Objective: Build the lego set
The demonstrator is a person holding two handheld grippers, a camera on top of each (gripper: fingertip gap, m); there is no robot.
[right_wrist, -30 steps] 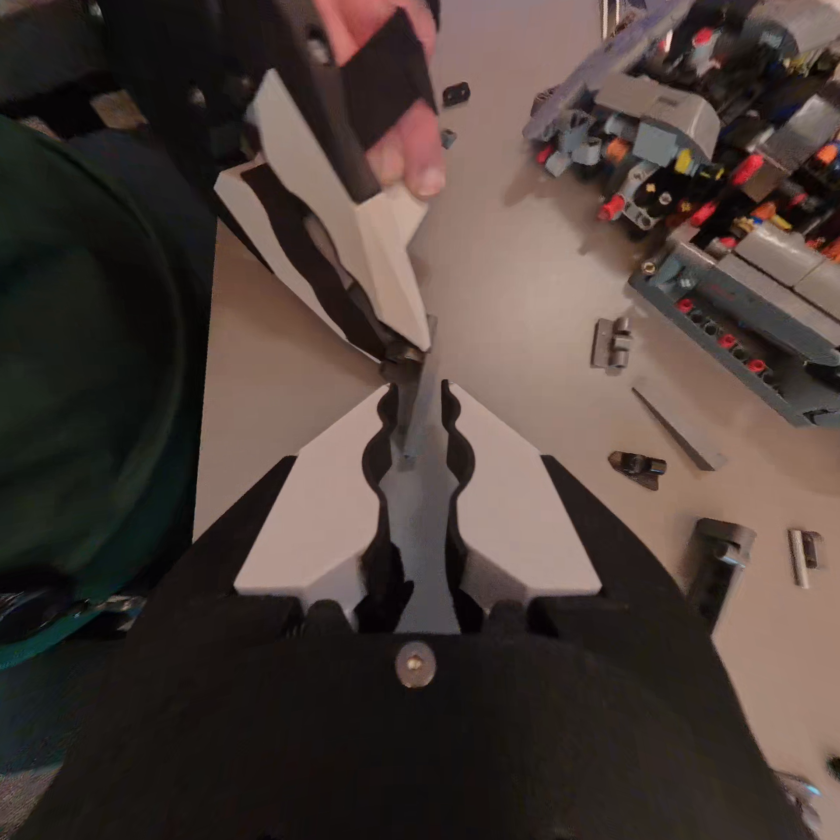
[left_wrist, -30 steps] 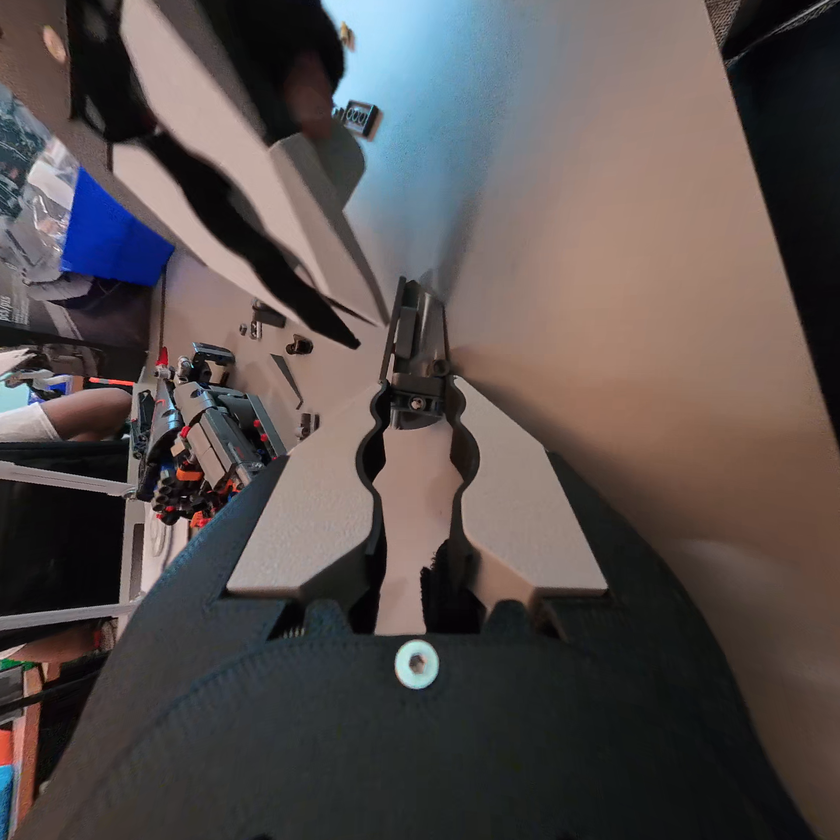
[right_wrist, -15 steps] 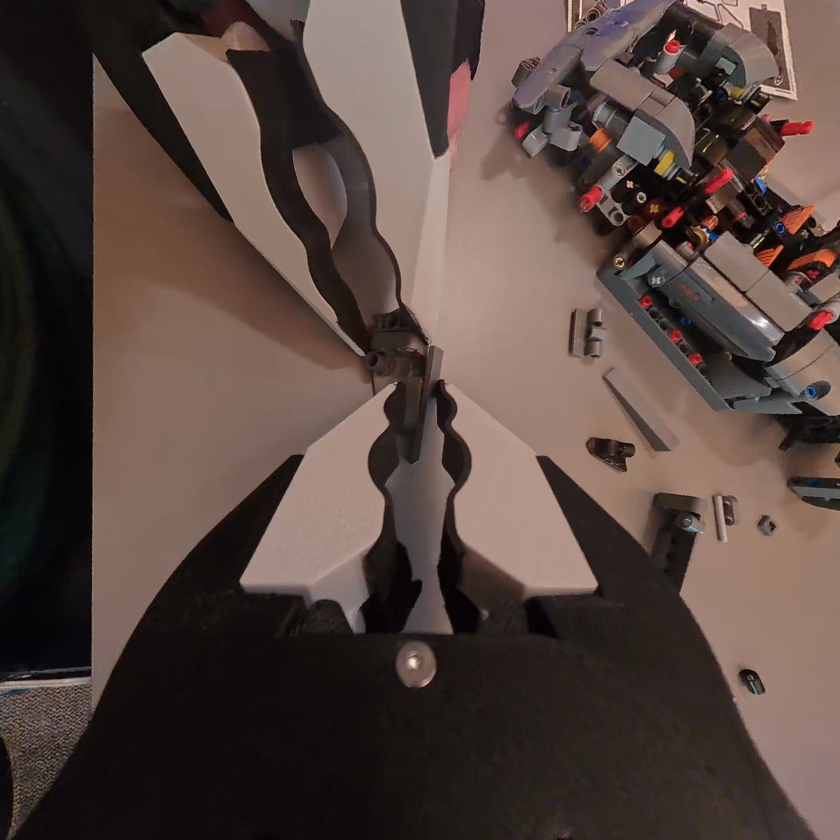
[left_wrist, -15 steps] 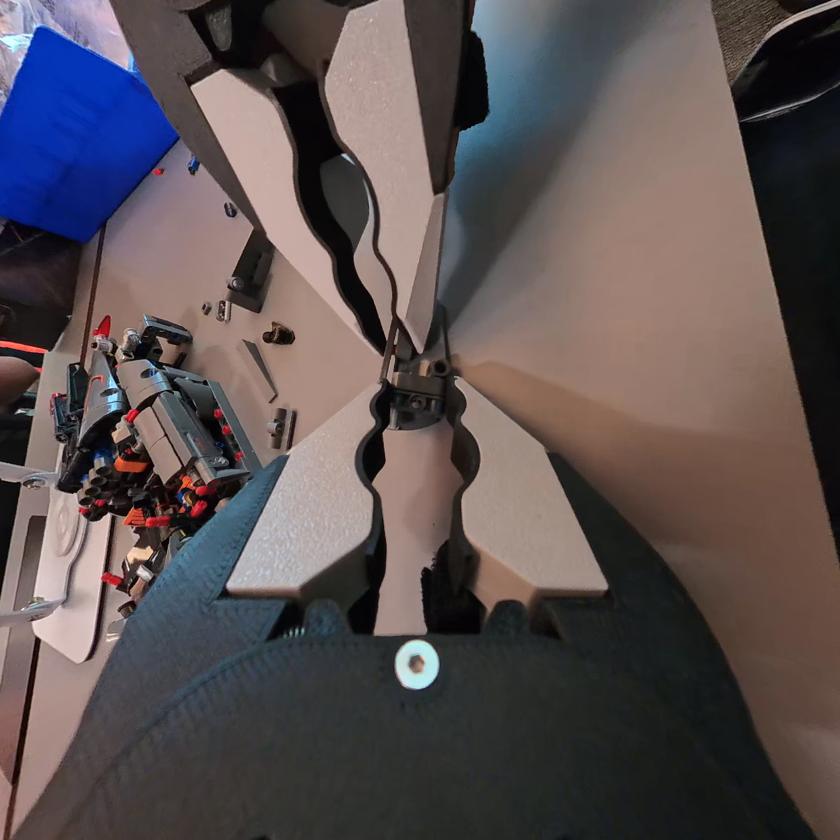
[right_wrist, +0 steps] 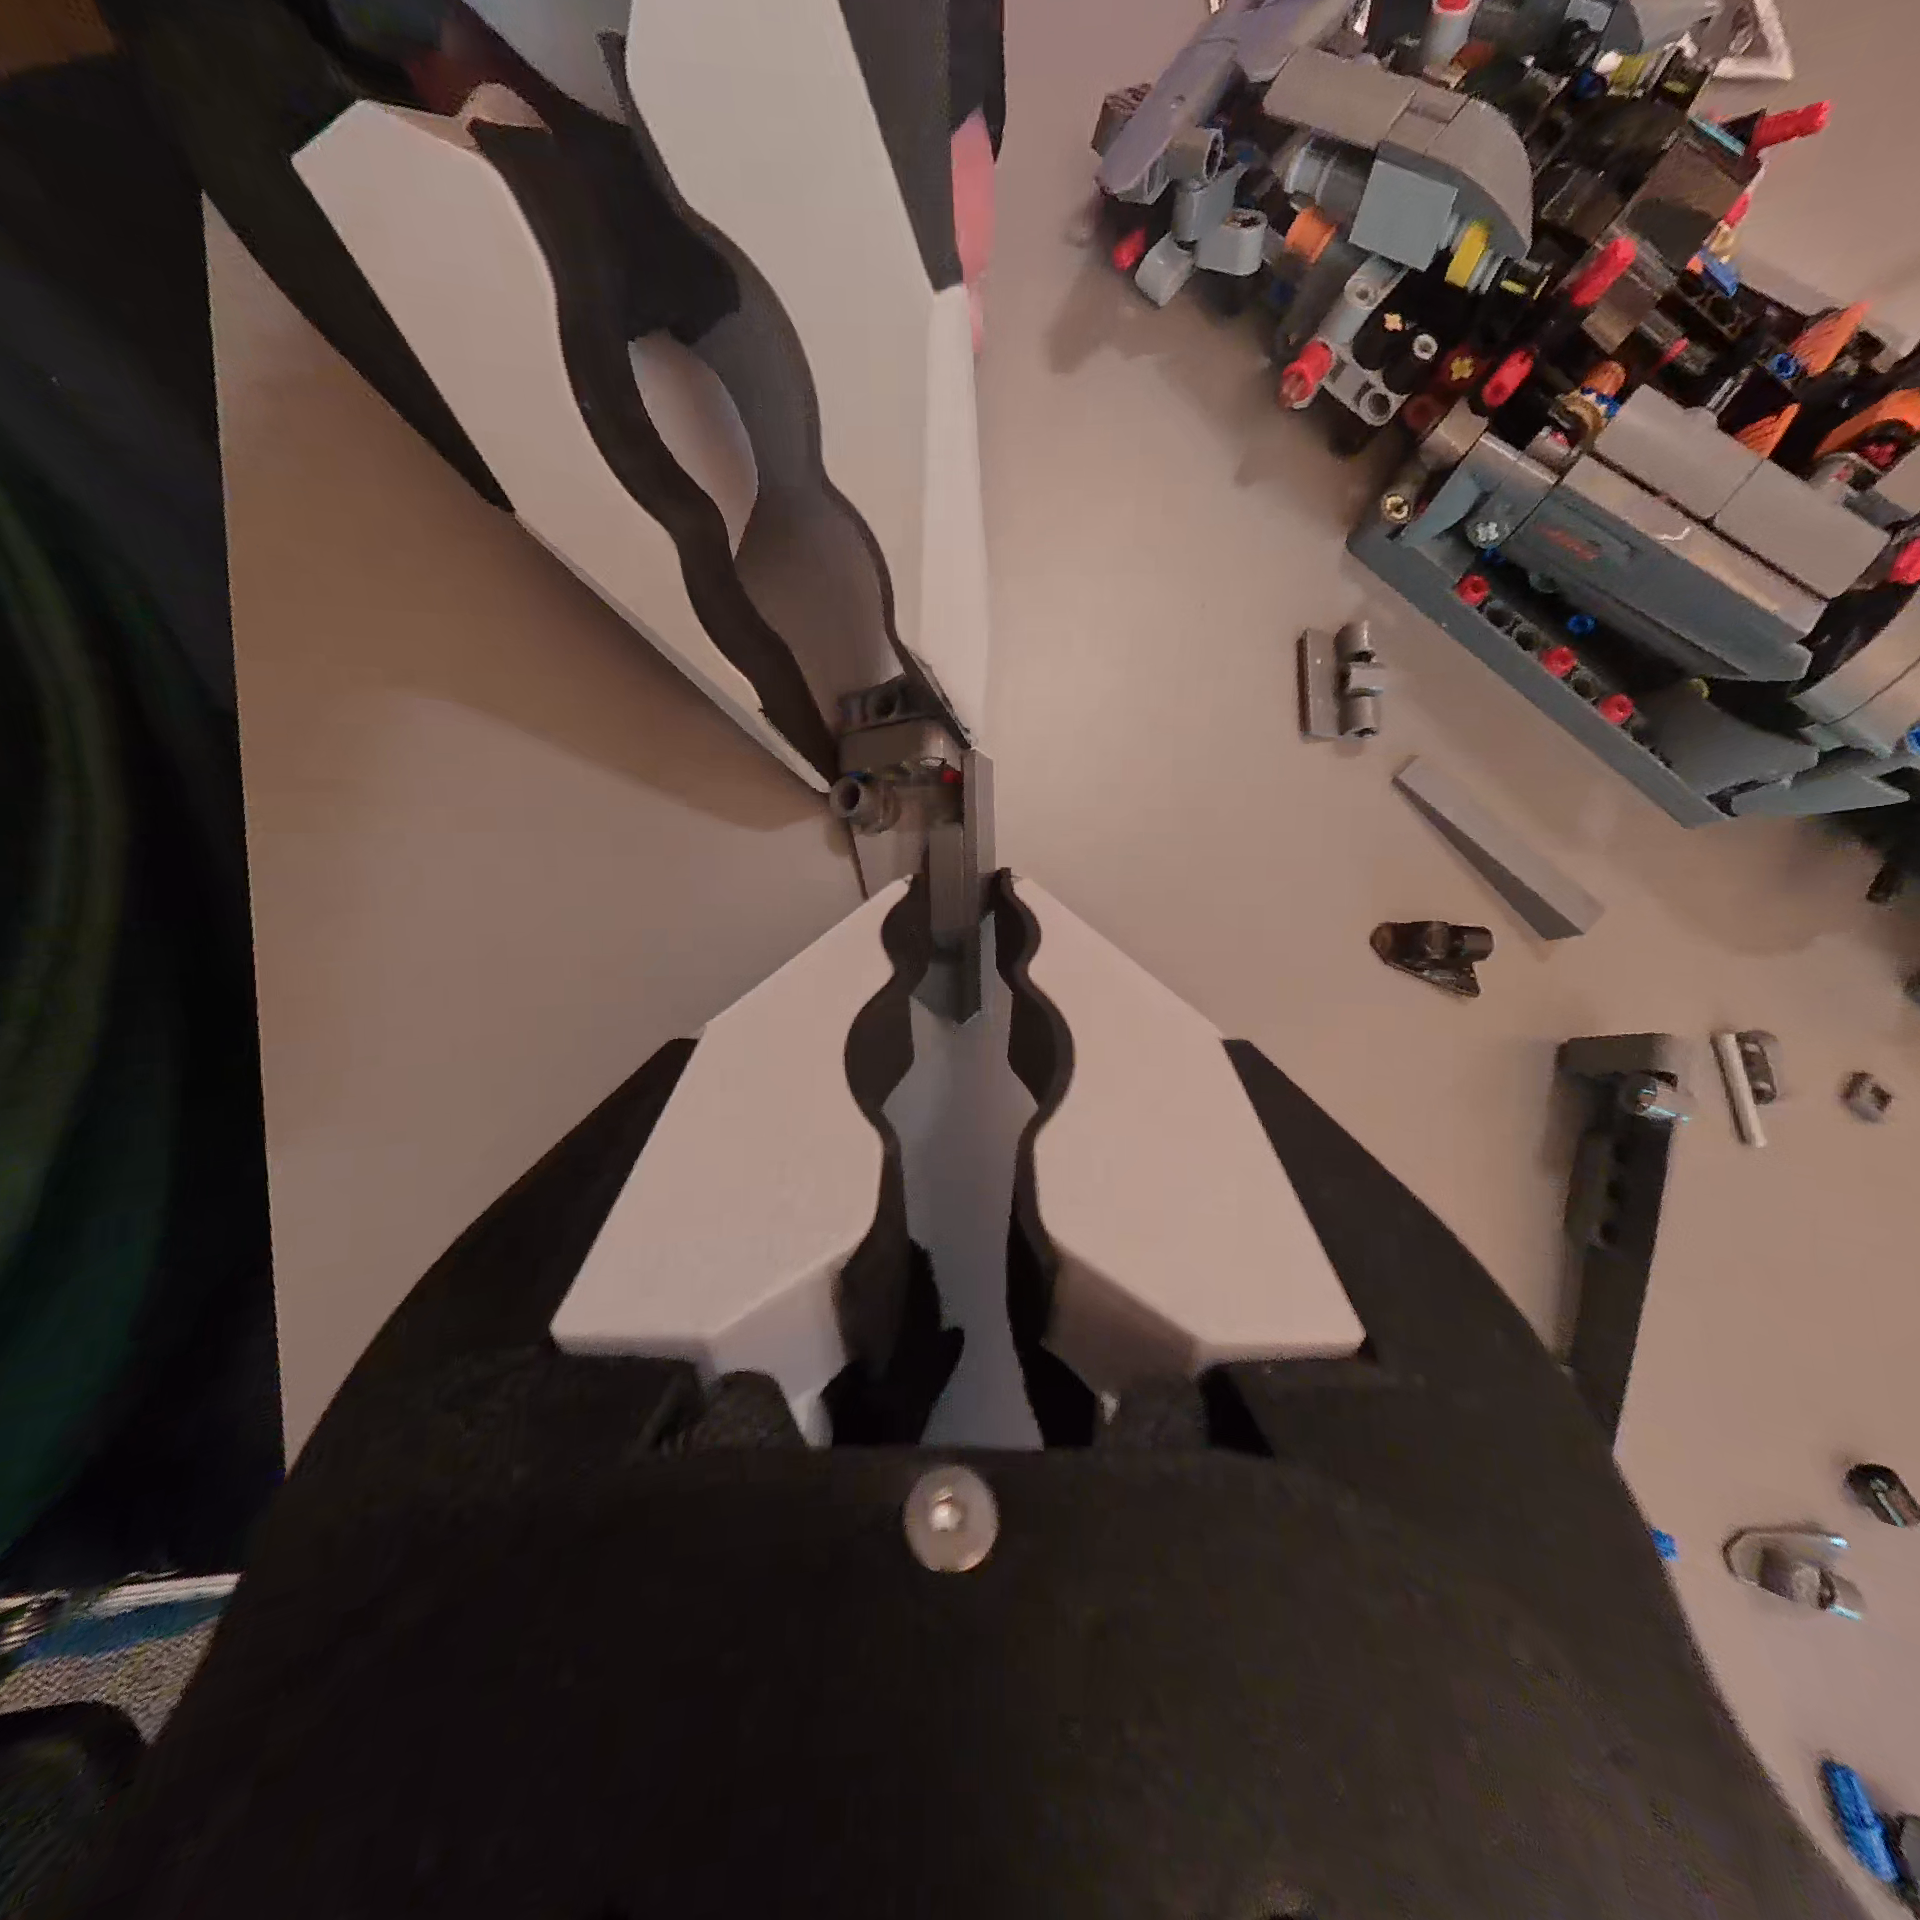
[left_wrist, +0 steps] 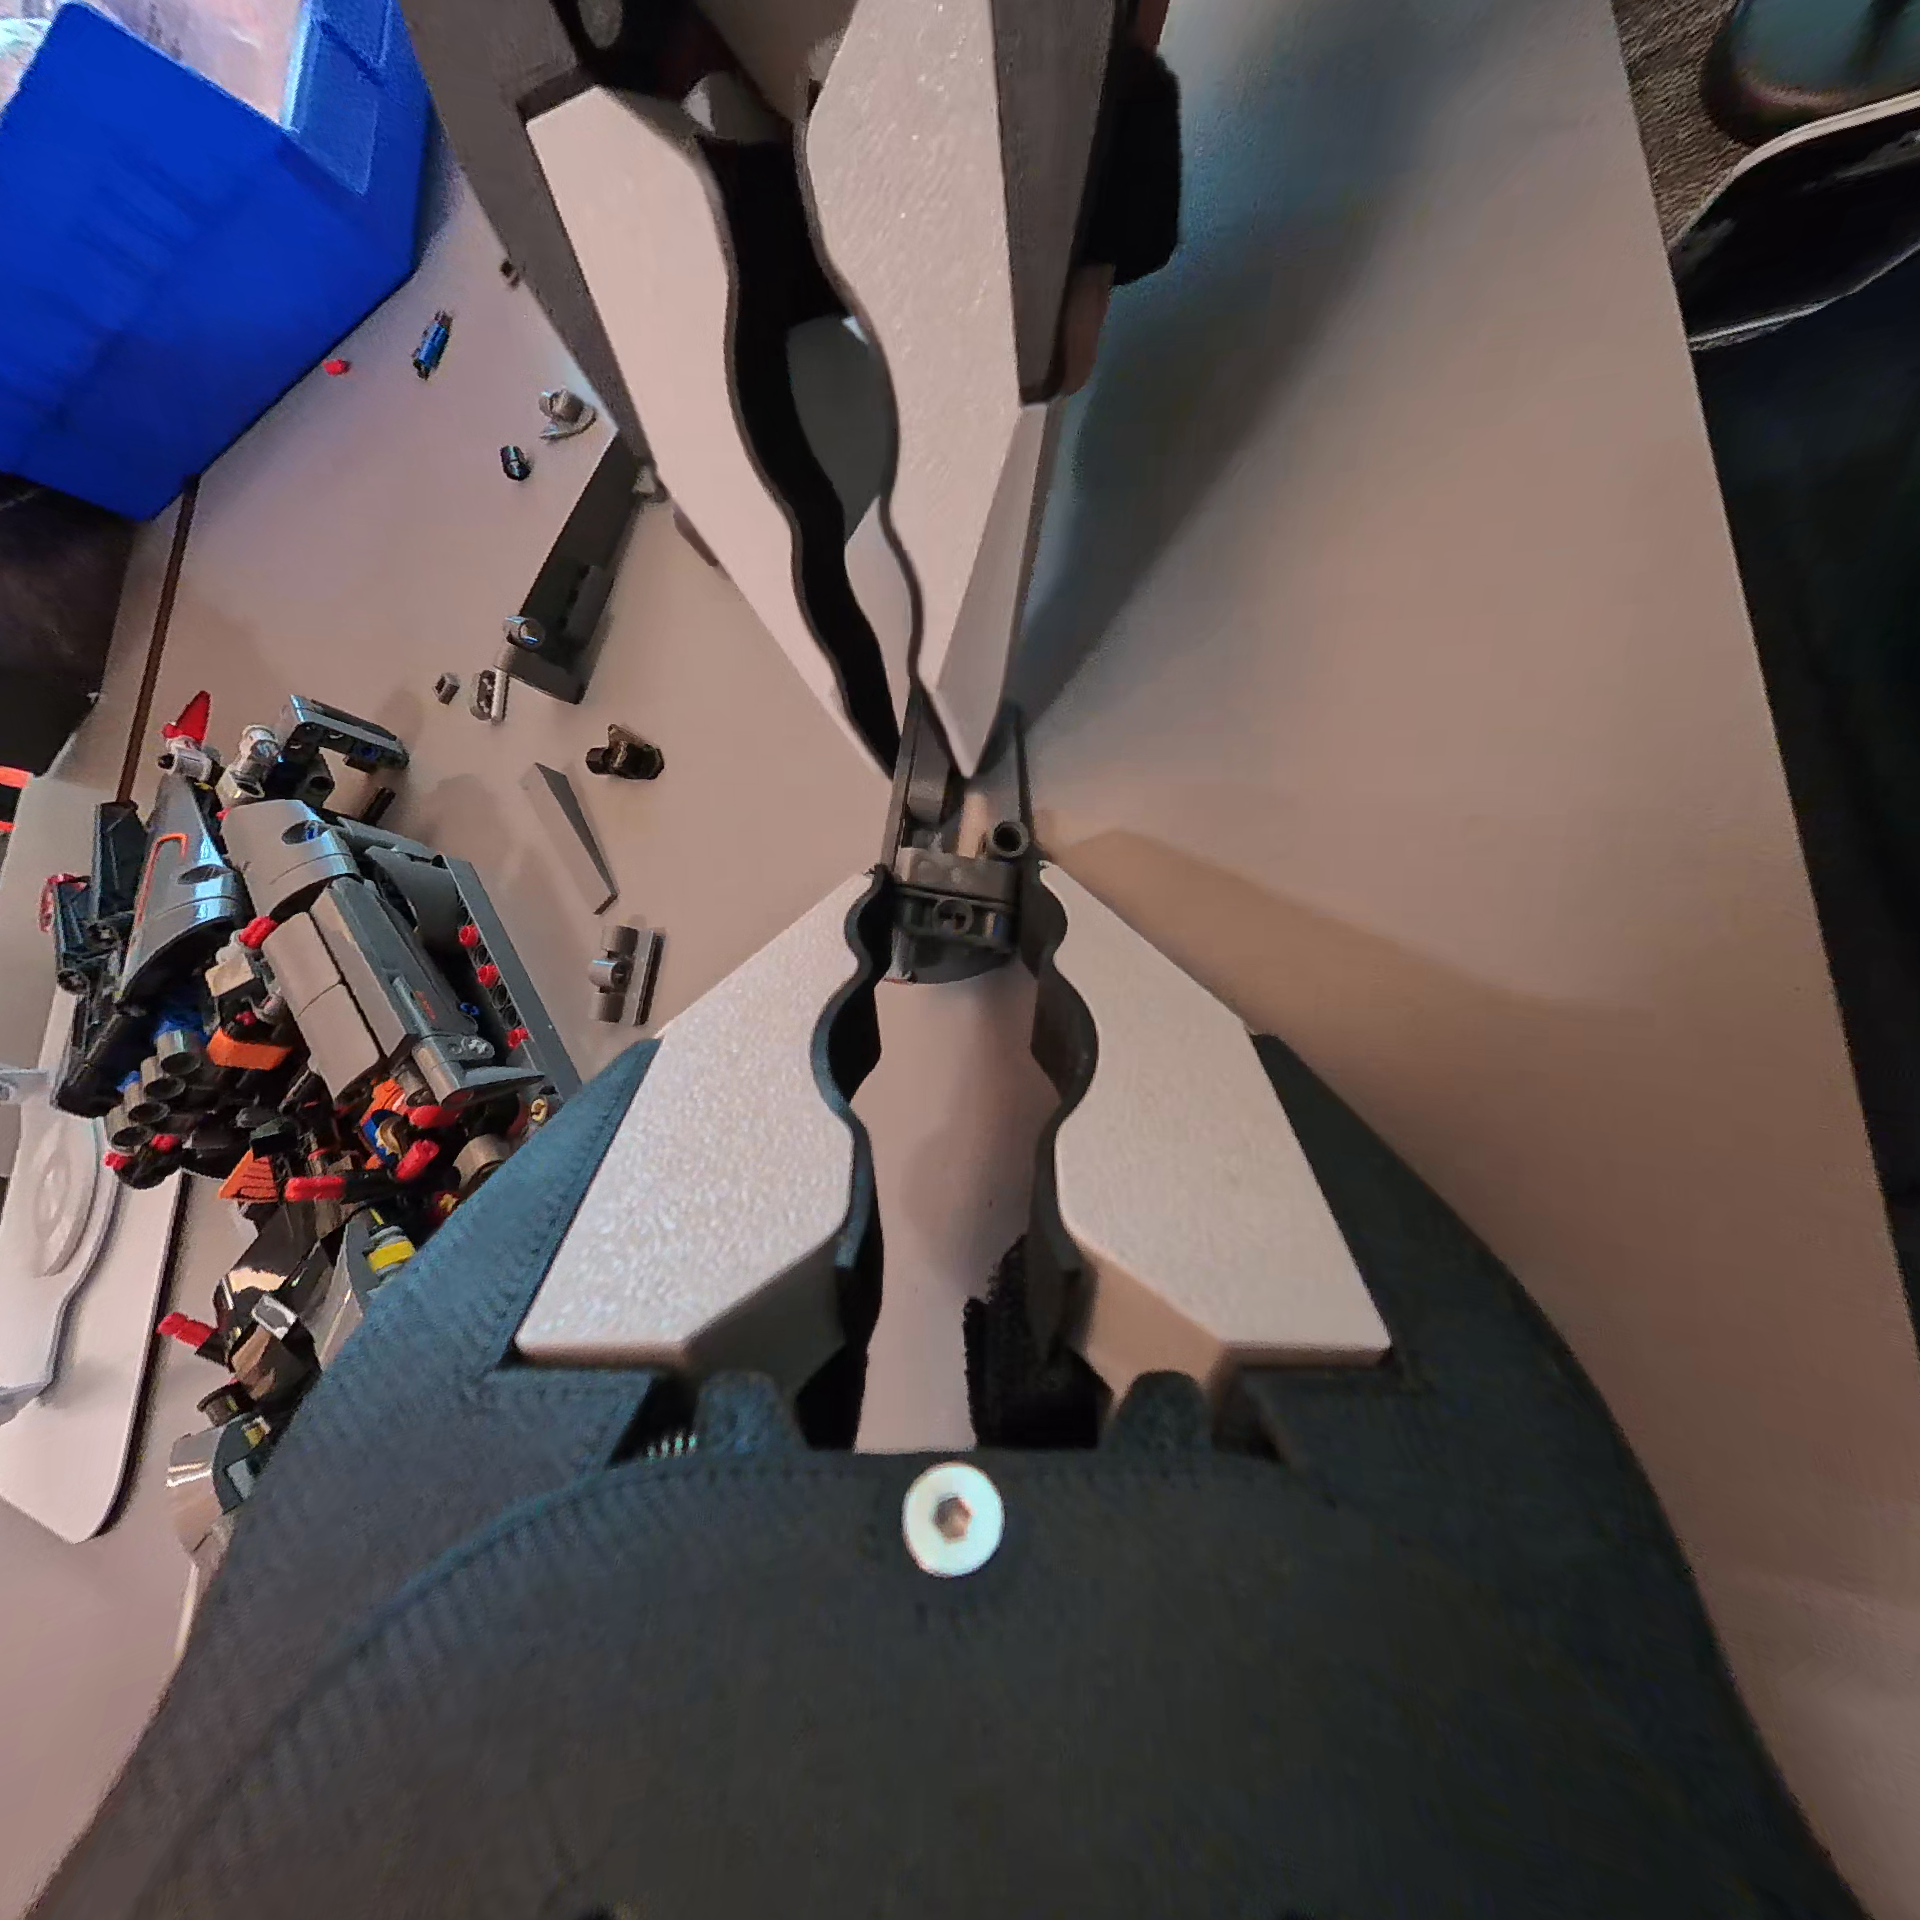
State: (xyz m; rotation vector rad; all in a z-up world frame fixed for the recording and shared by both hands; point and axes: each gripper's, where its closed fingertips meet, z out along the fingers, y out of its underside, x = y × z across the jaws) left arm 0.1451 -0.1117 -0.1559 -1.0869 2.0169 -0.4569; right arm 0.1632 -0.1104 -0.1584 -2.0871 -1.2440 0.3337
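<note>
My left gripper (left_wrist: 951, 883) is shut on a small dark grey lego sub-assembly (left_wrist: 951, 914) with pin holes, held just above the table. My right gripper (right_wrist: 956, 885) is shut on a thin grey plate (right_wrist: 961, 935) held on edge. The two grippers meet tip to tip. The plate's far end touches the side of the sub-assembly (right_wrist: 888, 753). In the left wrist view the right gripper (left_wrist: 935, 753) comes in from above. In the right wrist view the left gripper (right_wrist: 899, 743) does the same.
The large grey, black and orange lego model (left_wrist: 312, 997) (right_wrist: 1558, 416) lies beside us. Loose parts lie between: a grey wedge (right_wrist: 1496, 862), a hinge piece (right_wrist: 1340, 681), a small black piece (right_wrist: 1429, 951), a dark beam (right_wrist: 1621, 1143). A blue bin (left_wrist: 177, 239) stands farther off. The table edge (right_wrist: 244, 935) is close. Less than 4 cm separates the two grippers' tips. My left tips are roughly 8 centimeters from the hinge piece (right_wrist: 1340, 681). Seen from the left wrist view (left_wrist: 622, 964) as well.
My right gripper has come in with the plate until its tip meets the sub-assembly in my left gripper. Both grippers have stayed shut on their parts.
</note>
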